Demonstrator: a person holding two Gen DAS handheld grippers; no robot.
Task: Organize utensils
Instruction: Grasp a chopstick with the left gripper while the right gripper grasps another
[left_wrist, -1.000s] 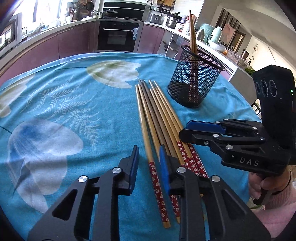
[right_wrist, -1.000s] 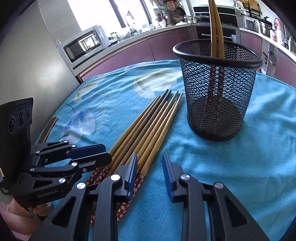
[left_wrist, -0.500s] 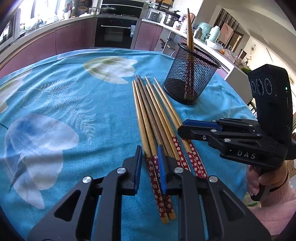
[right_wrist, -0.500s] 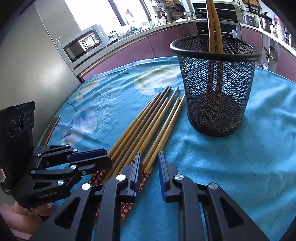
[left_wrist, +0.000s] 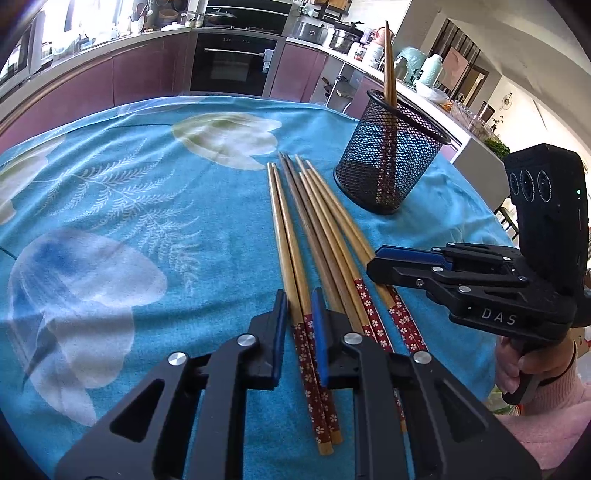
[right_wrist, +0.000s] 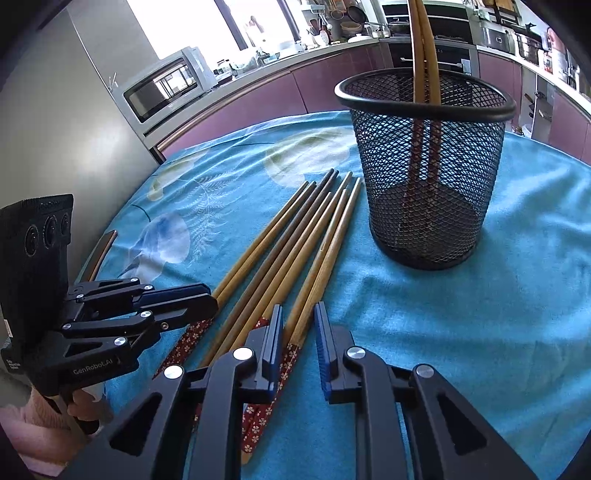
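Several wooden chopsticks (left_wrist: 325, 229) with red flowered ends lie side by side on the blue tablecloth (left_wrist: 147, 206). My left gripper (left_wrist: 298, 314) is closing on the leftmost pair (left_wrist: 284, 229), its blue pads touching both sides just above the red ends. My right gripper (right_wrist: 298, 321) is closing on the rightmost pair (right_wrist: 332, 236) in the same way. Each gripper shows from the side in the other's view: the right gripper (left_wrist: 373, 258) and the left gripper (right_wrist: 212, 302). A black mesh basket (right_wrist: 428, 166) stands upright beyond the tips and holds two chopsticks (right_wrist: 423, 44).
The round table's edge (left_wrist: 476, 206) curves just right of the basket (left_wrist: 391, 162). A hand in a pink sleeve (left_wrist: 546, 410) holds the right gripper. Kitchen cabinets, an oven (left_wrist: 232, 62) and a microwave (right_wrist: 162, 88) stand far behind the table.
Both grippers' jaws have narrowed from a wide gap onto their pairs of chopsticks. The chopsticks and the basket lie where they were.
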